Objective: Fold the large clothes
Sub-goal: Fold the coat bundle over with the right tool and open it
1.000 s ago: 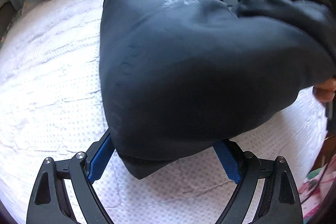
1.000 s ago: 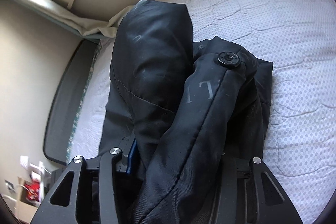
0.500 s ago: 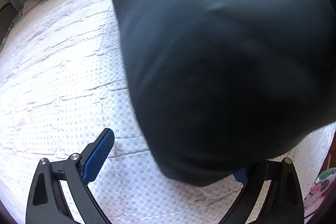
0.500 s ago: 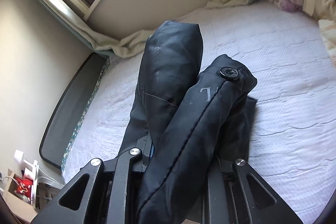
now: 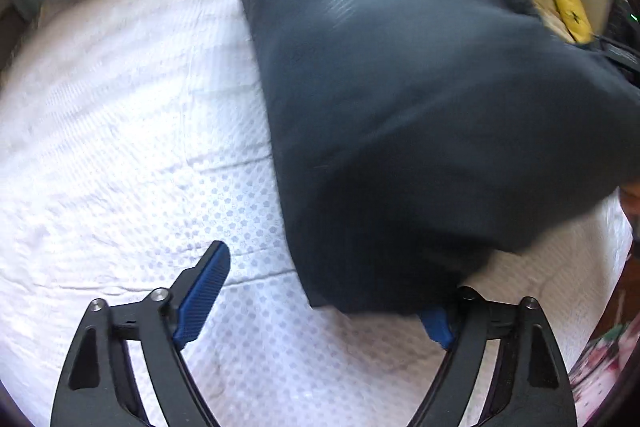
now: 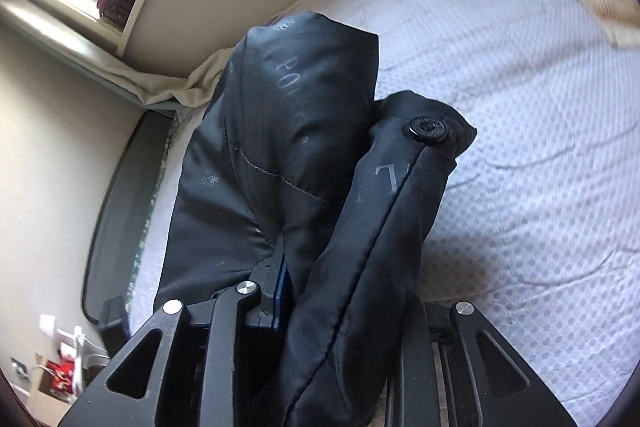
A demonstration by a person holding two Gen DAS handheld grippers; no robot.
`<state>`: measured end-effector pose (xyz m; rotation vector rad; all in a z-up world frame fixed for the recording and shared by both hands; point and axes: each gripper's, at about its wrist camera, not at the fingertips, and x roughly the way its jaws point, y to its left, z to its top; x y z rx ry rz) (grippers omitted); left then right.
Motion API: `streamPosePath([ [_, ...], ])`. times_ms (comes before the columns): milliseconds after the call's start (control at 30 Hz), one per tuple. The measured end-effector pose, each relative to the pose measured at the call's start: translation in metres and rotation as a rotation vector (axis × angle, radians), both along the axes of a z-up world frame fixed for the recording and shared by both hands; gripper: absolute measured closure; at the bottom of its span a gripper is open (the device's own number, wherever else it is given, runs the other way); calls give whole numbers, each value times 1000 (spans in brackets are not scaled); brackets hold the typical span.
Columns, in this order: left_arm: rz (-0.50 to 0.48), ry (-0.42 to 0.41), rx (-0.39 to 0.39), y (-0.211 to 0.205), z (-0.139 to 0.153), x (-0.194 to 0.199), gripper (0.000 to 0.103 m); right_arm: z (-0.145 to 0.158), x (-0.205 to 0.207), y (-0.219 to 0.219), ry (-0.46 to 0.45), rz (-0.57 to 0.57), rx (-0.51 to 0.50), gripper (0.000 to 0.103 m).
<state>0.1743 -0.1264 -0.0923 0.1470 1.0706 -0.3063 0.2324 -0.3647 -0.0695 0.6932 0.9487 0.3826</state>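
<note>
You are pinching a bunched fold of the dark jacket in your right gripper, above the bed. Your left gripper is gaping wide, the jacket's hanging corner draping over its right finger.

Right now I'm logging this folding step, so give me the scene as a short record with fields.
garment: dark jacket, bunched and partly lifted off the bed
surface: white quilted bedspread
left tongs: open, one blue pad bare, jacket hem draped over the other
right tongs: shut on the jacket
visible detail: black snap button on a jacket edge
image quality: left view motion-blurred
</note>
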Motion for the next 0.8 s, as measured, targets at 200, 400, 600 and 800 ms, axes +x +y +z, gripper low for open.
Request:
streamPosePath([
  [200, -211, -244, -14, -42, 74, -74, 16, -10, -4, -5, -4, -6, 36, 78],
  [400, -241, -351, -120, -62, 114, -69, 16, -12, -9, -6, 2, -4, 44, 74],
  [600, -313, -257, -87, -95, 91, -39, 16, -13, -16, -6, 13, 1, 43, 67],
  [800, -358, -248, -38, -110, 51, -31, 12, -9, -23, -24, 106, -76, -36, 27],
])
